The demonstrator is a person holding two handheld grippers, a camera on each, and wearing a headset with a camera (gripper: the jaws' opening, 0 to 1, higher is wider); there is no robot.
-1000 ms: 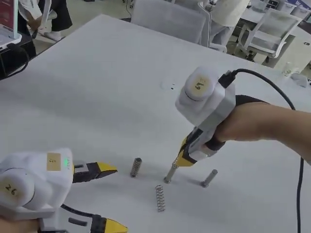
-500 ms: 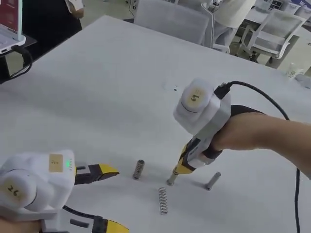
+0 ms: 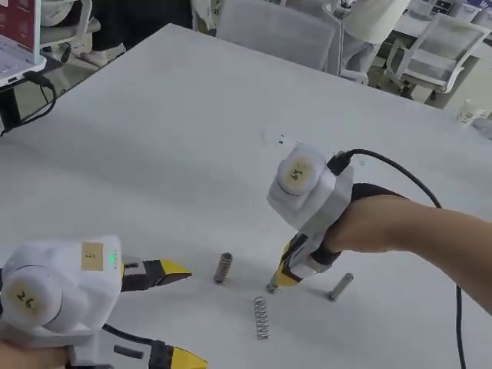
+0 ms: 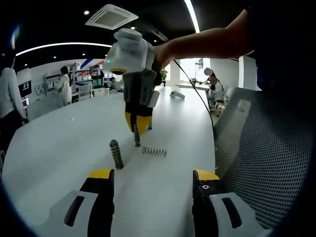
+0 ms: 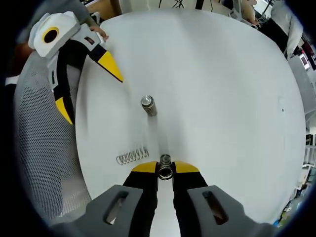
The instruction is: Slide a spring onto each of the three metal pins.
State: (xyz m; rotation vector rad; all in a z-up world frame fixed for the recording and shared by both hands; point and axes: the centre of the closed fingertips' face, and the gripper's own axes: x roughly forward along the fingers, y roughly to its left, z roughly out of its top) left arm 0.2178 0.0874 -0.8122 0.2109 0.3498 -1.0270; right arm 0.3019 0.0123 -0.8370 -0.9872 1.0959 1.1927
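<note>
Three metal pins stand on the white table. The left pin wears a spring and is seen again as the sprung pin and the sprung pin. My right gripper is shut on a spring directly over the middle pin, close to the table. The right pin is bare. A loose spring lies flat in front of the pins, shown also as the loose spring and the loose spring. My left gripper hovers open to the left, holding nothing.
Office chairs stand beyond the table's far edge. A laptop and cable sit at the far left. A black cable trails from the right gripper.
The right gripper has sunk lower with its spring, so less of the middle pin shows beneath it. The head camera has shifted. The left gripper holds its place.
</note>
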